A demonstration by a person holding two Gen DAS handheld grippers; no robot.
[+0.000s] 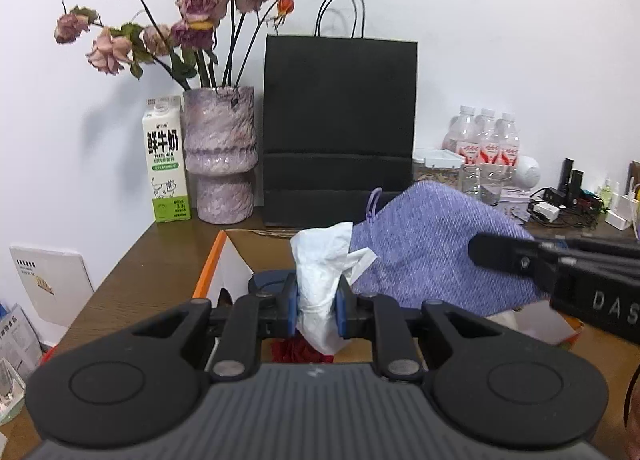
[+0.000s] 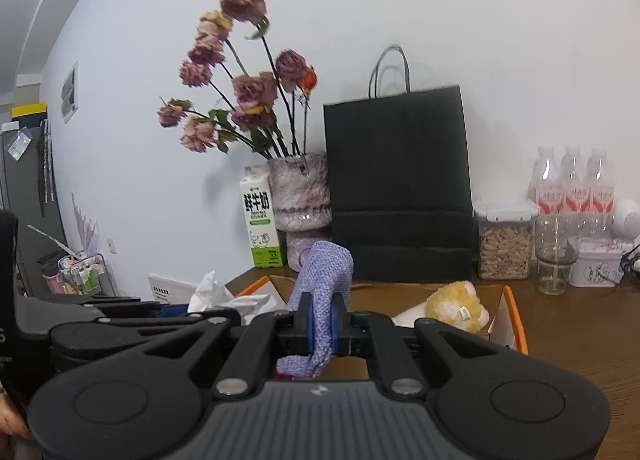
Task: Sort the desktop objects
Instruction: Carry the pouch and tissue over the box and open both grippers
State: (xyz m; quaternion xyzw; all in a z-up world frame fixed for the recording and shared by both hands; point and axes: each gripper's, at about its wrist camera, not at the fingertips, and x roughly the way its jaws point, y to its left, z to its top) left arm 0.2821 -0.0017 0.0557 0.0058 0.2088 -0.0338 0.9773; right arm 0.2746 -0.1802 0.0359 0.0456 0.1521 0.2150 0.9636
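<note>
My left gripper [image 1: 317, 310] is shut on a crumpled white tissue [image 1: 324, 260] and holds it above an open cardboard box with orange edges [image 1: 208, 272]. My right gripper [image 2: 322, 326] is shut on a purple woven cloth [image 2: 326, 276] and holds it above the same box [image 2: 514, 316]. The cloth also shows in the left wrist view [image 1: 432, 248], with the right gripper's body to its right. The tissue shows left of the cloth in the right wrist view [image 2: 216, 294]. A yellow plush toy [image 2: 456, 306] lies in the box. Something red [image 1: 300, 352] lies under the tissue.
At the back of the brown desk [image 2: 580, 324] stand a milk carton [image 1: 166, 160], a vase of dried roses [image 1: 220, 156], a black paper bag [image 1: 340, 120], a jar of snacks [image 2: 506, 244], a glass [image 2: 556, 256], several bottles [image 2: 572, 184] and chargers with cables [image 1: 568, 200].
</note>
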